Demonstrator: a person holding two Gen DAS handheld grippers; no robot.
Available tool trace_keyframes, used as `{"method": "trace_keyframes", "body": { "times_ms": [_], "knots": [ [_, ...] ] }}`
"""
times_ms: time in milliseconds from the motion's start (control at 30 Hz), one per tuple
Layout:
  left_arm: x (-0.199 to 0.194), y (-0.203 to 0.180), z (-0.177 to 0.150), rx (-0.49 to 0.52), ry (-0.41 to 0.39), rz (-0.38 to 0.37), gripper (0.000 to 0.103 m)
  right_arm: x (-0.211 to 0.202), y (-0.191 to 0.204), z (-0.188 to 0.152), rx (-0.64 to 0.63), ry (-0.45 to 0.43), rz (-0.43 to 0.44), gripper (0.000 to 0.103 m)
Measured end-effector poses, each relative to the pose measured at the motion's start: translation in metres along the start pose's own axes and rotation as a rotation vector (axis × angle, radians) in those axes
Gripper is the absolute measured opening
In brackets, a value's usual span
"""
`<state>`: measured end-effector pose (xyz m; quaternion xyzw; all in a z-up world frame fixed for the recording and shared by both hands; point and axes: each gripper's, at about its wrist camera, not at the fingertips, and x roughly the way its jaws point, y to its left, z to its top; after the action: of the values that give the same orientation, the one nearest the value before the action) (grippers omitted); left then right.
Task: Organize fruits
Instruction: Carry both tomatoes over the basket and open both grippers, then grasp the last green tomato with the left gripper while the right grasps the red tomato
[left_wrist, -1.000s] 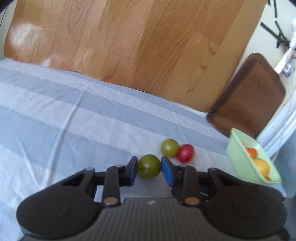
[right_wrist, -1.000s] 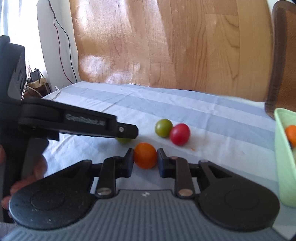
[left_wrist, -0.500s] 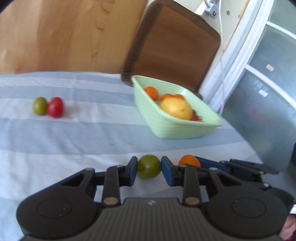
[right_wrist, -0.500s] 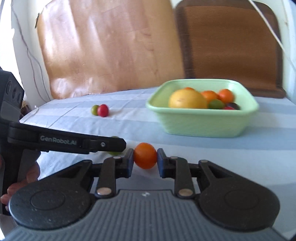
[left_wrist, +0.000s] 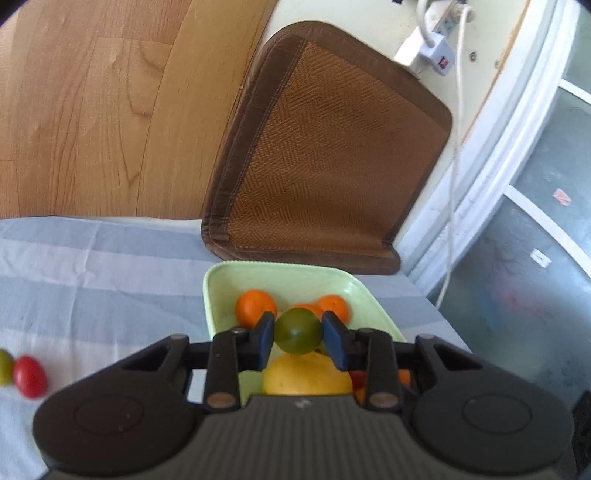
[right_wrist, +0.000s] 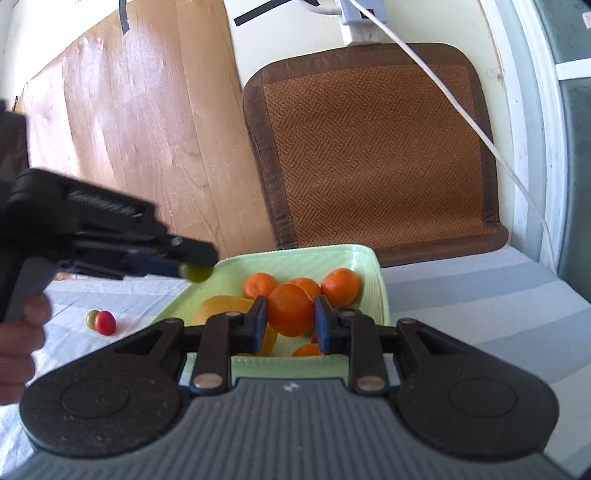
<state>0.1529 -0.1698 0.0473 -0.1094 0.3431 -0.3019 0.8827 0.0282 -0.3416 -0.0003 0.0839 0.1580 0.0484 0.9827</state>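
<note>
Striped tablecloth (left_wrist: 92, 280) covers the table, with a brown woven mat (left_wrist: 325, 155) leaning on the wall behind. The green bowl (right_wrist: 373, 273) holds oranges and a yellow fruit (left_wrist: 306, 374). Left gripper (left_wrist: 298, 332) pinches a green tomato (left_wrist: 297, 331) above the bowl; right gripper (right_wrist: 289, 317) pinches an orange (right_wrist: 290, 309) over it too. A red tomato (left_wrist: 29, 376) and another green one (right_wrist: 91, 318) sit touching on the cloth, well left.

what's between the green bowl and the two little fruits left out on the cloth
Only bare striped tablecloth lies between the green bowl and the green and red fruits; the right wrist view shows it best.
</note>
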Motion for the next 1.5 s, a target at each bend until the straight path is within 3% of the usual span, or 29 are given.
{"method": "trace_keyframes", "body": {
  "times_ms": [100, 200, 267, 400, 467, 600, 700, 767, 900, 1000, 1033, 1100, 1267, 1433, 1500],
  "knots": [
    [0.020, 0.003, 0.003, -0.026, 0.029, 0.014, 0.029, -0.001, -0.005, -0.001, -0.006, -0.003, -0.009, 0.034],
    [0.028, 0.000, -0.001, -0.018, 0.045, 0.026, 0.033, -0.005, -0.009, 0.000, 0.007, -0.032, -0.021, 0.047],
    [0.021, -0.001, -0.002, -0.005, 0.029, 0.027, 0.038, -0.011, -0.014, 0.000, 0.028, -0.064, -0.029, 0.047],
    [-0.016, 0.011, 0.004, -0.011, -0.034, 0.024, 0.038, -0.020, -0.032, 0.002, 0.110, -0.105, -0.061, 0.047],
    [-0.042, 0.027, 0.006, -0.019, -0.083, 0.046, 0.038, -0.024, -0.039, 0.003, 0.154, -0.118, -0.071, 0.047],
    [-0.091, 0.081, 0.000, -0.086, -0.159, 0.165, 0.038, -0.024, -0.051, 0.002, 0.233, -0.109, -0.066, 0.047],
    [-0.116, 0.127, -0.016, -0.178, -0.176, 0.242, 0.038, -0.021, -0.054, 0.001, 0.250, -0.099, -0.061, 0.046],
    [-0.124, 0.150, -0.028, -0.218, -0.171, 0.283, 0.039, -0.028, -0.049, 0.001, 0.240, -0.137, -0.058, 0.046],
    [-0.123, 0.178, -0.043, -0.270, -0.145, 0.258, 0.039, -0.043, -0.016, 0.006, 0.199, -0.148, 0.069, 0.047],
    [-0.112, 0.184, -0.044, -0.302, -0.135, 0.188, 0.043, -0.043, 0.035, 0.009, 0.062, -0.084, 0.206, 0.047],
    [-0.106, 0.183, -0.043, -0.308, -0.128, 0.178, 0.048, -0.038, 0.056, 0.009, 0.019, -0.045, 0.249, 0.047],
    [-0.095, 0.181, -0.044, -0.313, -0.113, 0.175, 0.048, -0.018, 0.091, 0.006, -0.054, 0.046, 0.309, 0.047],
    [-0.100, 0.189, -0.055, -0.368, -0.137, 0.130, 0.048, 0.057, 0.154, -0.001, -0.142, 0.245, 0.331, 0.047],
    [-0.125, 0.205, -0.058, -0.401, -0.178, 0.148, 0.048, 0.106, 0.177, -0.009, -0.172, 0.332, 0.305, 0.046],
    [-0.126, 0.206, -0.057, -0.387, -0.177, 0.166, 0.048, 0.115, 0.178, -0.010, -0.167, 0.362, 0.315, 0.028]
  ]
}}
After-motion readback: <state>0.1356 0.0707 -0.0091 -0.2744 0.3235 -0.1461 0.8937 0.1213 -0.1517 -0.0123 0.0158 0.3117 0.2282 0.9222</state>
